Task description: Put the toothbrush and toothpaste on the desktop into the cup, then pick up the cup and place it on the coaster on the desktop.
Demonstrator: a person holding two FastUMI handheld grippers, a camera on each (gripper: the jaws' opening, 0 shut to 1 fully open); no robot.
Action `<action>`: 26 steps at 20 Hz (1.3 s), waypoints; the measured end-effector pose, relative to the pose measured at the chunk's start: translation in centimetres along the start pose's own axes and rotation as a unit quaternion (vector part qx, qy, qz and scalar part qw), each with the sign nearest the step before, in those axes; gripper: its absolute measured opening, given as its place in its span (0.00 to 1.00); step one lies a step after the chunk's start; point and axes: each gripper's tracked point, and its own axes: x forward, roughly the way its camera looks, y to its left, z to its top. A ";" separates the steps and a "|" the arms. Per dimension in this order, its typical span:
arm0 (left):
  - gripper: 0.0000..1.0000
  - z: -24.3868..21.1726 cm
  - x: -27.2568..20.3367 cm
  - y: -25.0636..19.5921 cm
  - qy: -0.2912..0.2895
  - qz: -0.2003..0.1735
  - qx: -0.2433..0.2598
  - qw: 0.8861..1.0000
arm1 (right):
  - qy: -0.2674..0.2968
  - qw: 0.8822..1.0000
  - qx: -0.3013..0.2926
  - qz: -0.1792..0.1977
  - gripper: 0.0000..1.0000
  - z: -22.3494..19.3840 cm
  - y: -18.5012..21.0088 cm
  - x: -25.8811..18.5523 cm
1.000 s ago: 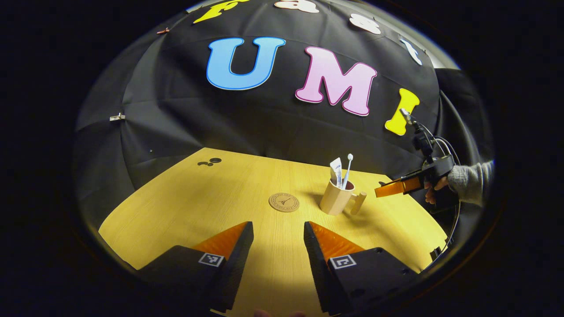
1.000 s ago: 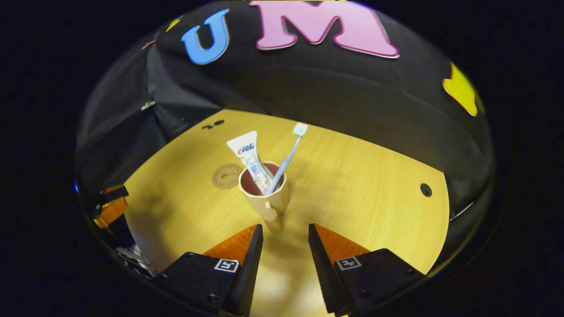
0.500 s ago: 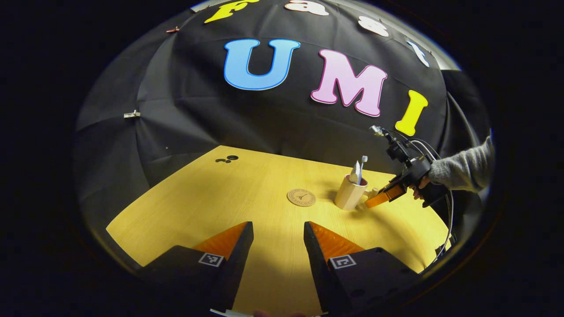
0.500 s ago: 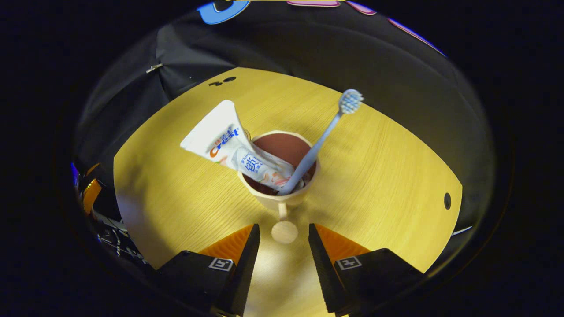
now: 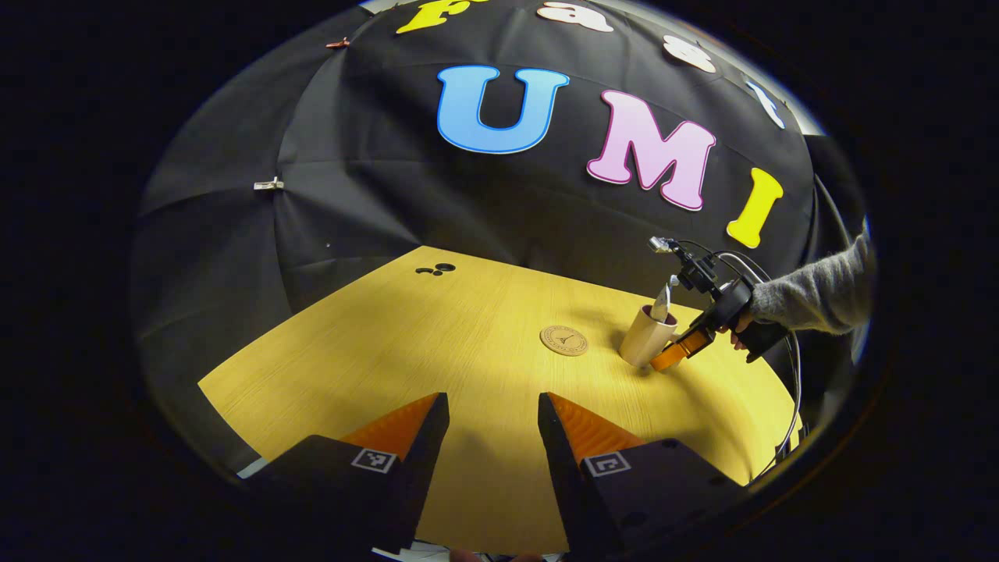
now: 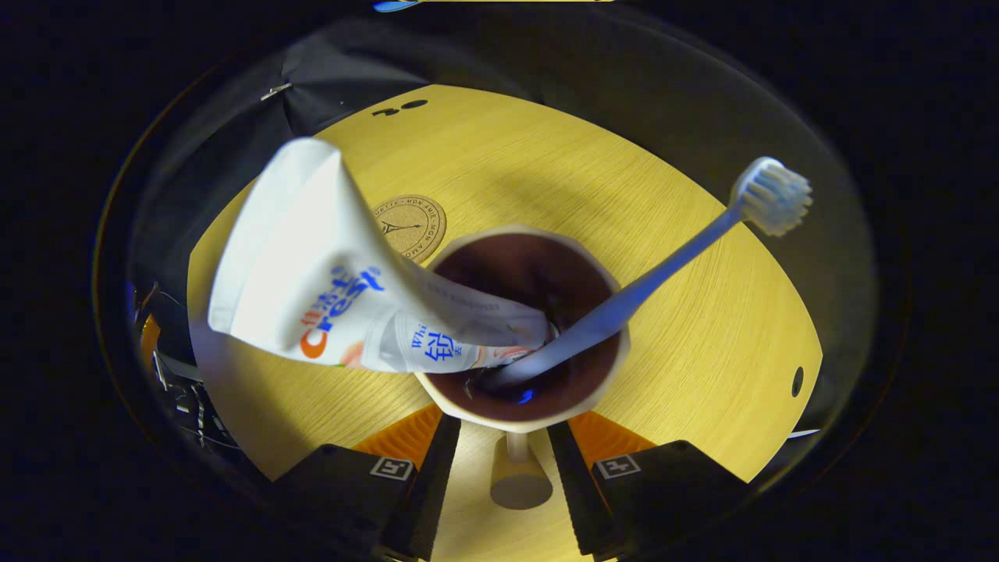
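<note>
A beige cup (image 6: 607,275) stands on the wooden table, seen from above in the right gripper view, with a white toothpaste tube (image 6: 312,265) and a pale toothbrush (image 6: 687,250) leaning out of it. My right gripper (image 6: 503,428) is open, its fingers on either side of the cup's handle (image 6: 519,485), apart from it. In the left gripper view the same cup (image 5: 645,343) sits far right, with the right gripper (image 5: 676,353) at its side. The round cork coaster (image 5: 563,340) lies just left of it. My left gripper (image 5: 492,412) hangs open over the table's near part, holding nothing.
A hand in a grey sleeve (image 5: 812,293) holds the right gripper, with cables trailing behind it. The coaster (image 6: 410,226) lies beyond the cup, to the left. Small dark holes mark the table at the far left (image 5: 435,270) and the right edge (image 6: 797,381).
My right gripper has moved forward and down to the cup, so its fingers now straddle the handle. The left gripper has swung slightly left; the cup has stayed put.
</note>
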 end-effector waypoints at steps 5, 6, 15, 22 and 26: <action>0.72 -0.3 -0.2 0.9 0.001 0.009 -0.005 1.000 | 0.010 1.000 -0.002 -0.014 0.47 0.0 -0.5 1.0; 0.72 -0.3 -0.3 1.0 0.001 0.010 -0.006 1.000 | 0.011 1.000 0.002 -0.013 0.34 0.1 -0.5 0.9; 0.72 -0.1 -0.2 1.3 0.000 0.010 -0.006 1.000 | -0.016 0.999 -0.008 -0.029 0.32 1.2 -0.4 -0.2; 0.72 0.2 -0.9 1.7 -0.008 0.017 -0.017 1.000 | -0.056 0.998 -0.008 -0.004 0.31 6.1 2.8 -2.1; 0.72 0.2 -2.0 2.6 -0.012 0.026 -0.022 0.999 | -0.059 0.998 -0.017 0.006 0.31 8.9 5.1 -0.8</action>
